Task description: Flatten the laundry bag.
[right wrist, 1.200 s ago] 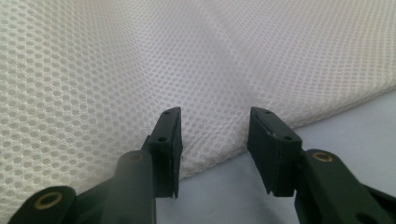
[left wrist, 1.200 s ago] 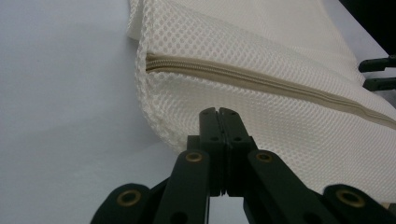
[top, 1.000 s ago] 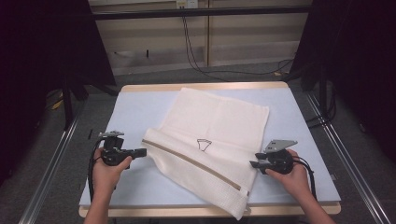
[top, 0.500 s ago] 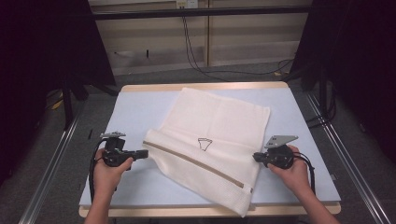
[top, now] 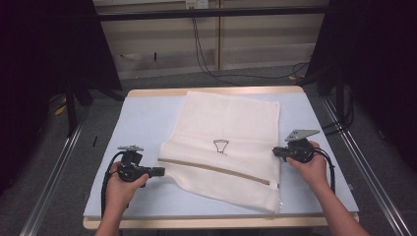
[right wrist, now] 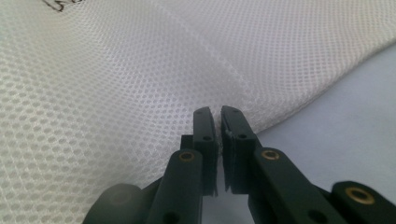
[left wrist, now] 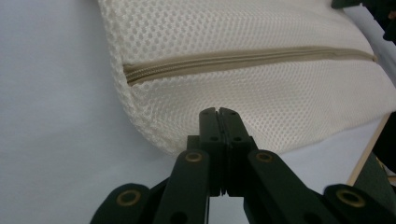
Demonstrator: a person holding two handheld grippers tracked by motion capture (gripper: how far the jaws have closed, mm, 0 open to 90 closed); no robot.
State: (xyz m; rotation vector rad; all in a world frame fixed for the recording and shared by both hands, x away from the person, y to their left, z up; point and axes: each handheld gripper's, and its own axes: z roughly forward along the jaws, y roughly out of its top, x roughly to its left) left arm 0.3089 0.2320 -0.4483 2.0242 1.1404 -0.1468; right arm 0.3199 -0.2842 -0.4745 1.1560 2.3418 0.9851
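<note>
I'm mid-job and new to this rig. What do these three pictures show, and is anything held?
No robot arm: a person works two hand-held two-jaw grippers. The high view looks down on the table; the other two come from cameras riding on the grippers. A cream mesh bag with a zipper lies flat. The left gripper is shut at its left edge; the right gripper sits at its right edge, its jaws having just been closing. Whether either pinches mesh, I cannot tell.
</note>
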